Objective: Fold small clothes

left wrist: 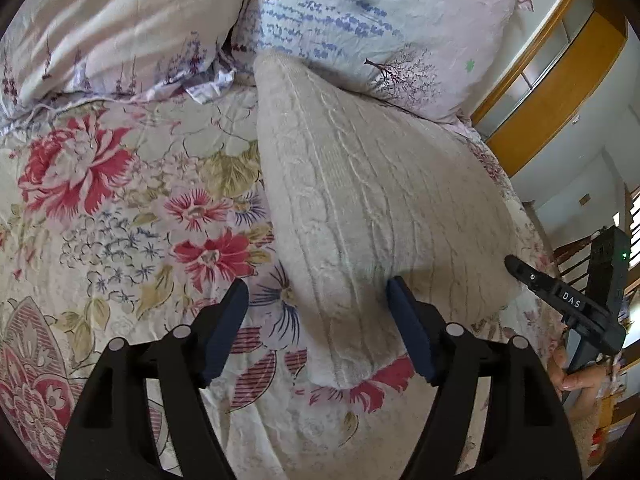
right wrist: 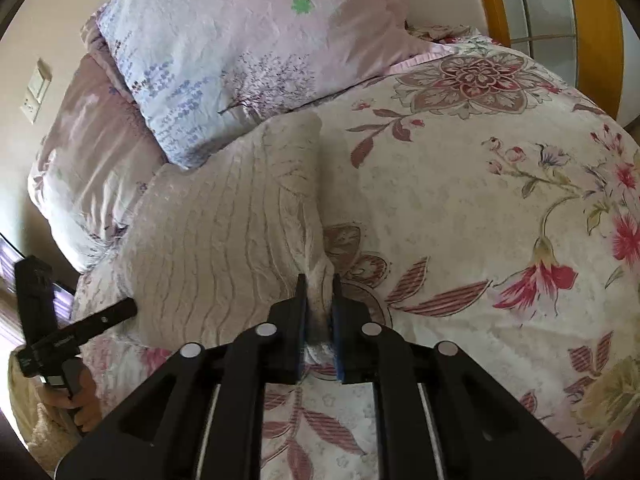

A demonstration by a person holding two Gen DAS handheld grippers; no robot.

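One claw (right wrist: 319, 304) at knit garment (right wrist: 224, 232) edge.

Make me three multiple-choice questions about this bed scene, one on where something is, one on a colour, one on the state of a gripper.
1. Where does the beige cable-knit garment lie?
A. on the floral bedspread
B. on a chair
C. on the floor

2. What colour is the small clover mark on the pale lilac printed pillow?
A. red
B. green
C. black

3. How is the right hand-held gripper?
A. wide open
B. shut on the knit's edge
C. out of view

Answers:
1 A, floral fabric surrounds it.
2 B, it shows green in both views.
3 B, fabric is pinched between its blue pads, while the left hand-held gripper gapes open.
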